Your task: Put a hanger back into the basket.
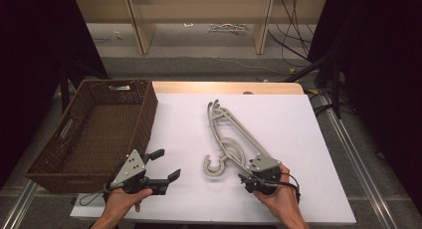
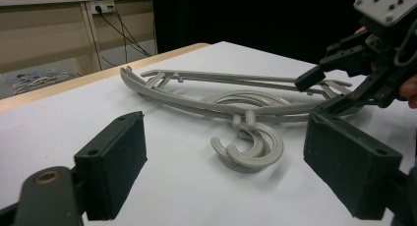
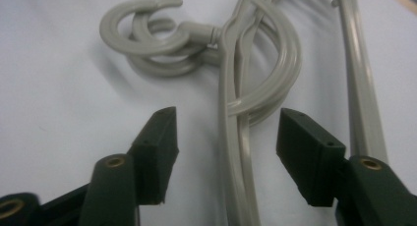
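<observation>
We see the right gripper (image 3: pixel 223 137) at lower centre, jaws apart astride the grey hangers (image 3: pixel 236 88) without pinching them, while the left gripper (image 1: pixel 160 167) hangs released lower left.

Grey plastic hangers (image 1: pixel 233 139) flat on table

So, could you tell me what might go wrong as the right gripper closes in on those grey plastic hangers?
1. The grey plastic hangers lie stacked; the right gripper straddles the curved bars, its pads clear of them, so it may catch only one hanger.
2. The grey hooks overlap, so a lifted hanger could drag the other along.
3. The brown wicker basket stands across the white table, beyond the open left gripper; the long hangers might snag its rim.
</observation>
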Available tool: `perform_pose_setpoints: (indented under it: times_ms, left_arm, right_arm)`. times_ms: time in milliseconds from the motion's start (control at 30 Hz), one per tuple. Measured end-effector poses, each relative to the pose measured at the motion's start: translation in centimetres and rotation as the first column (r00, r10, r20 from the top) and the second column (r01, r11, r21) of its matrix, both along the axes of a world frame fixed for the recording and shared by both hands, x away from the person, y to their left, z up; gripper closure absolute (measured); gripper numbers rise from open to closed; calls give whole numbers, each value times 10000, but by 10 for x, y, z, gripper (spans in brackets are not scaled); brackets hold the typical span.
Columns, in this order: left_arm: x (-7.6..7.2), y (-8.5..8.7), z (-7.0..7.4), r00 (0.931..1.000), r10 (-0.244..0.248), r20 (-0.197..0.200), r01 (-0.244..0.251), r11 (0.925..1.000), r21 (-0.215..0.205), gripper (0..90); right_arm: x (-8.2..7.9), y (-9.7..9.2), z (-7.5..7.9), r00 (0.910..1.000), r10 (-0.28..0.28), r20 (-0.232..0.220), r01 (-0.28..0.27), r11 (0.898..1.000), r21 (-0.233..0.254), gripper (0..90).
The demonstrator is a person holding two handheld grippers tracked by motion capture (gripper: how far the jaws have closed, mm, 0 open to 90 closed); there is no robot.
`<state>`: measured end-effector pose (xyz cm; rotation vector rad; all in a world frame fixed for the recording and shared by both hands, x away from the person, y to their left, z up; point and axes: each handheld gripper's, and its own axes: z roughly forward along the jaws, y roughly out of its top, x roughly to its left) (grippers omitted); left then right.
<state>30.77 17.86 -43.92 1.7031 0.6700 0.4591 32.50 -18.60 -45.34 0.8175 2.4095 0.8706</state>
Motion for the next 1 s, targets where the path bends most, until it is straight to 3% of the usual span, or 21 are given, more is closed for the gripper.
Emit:
perform_pose_setpoints:
  times_ms: [200,400,567,600,833,1000]
  left_arm:
    - [-2,-2,0,9998,-187,9,187,9998,38,162]
    - [-3,-4,0,9995,-299,-38,300,9995,107,163]
    - [-2,-5,-1,9990,-453,64,452,9988,183,163]
    - [-3,-5,-1,9995,-318,-83,319,9994,157,163]
    - [-3,-4,-1,9996,-297,-31,298,9994,185,164]
    - [-3,-4,0,9995,-301,-27,301,9992,244,165]
  right_arm:
    - [7,4,-5,9990,131,-417,-159,9976,-671,532]
    - [15,6,-6,9989,39,-468,-85,9951,-989,617]
    - [21,8,-9,9966,0,-820,-88,9942,-1069,678]
    - [21,8,-9,9961,29,-884,-127,9938,-1103,693]
    - [22,8,-7,9961,260,-842,-384,9881,-1492,743]
    - [19,7,3,9972,463,-593,-541,9889,-1381,812]
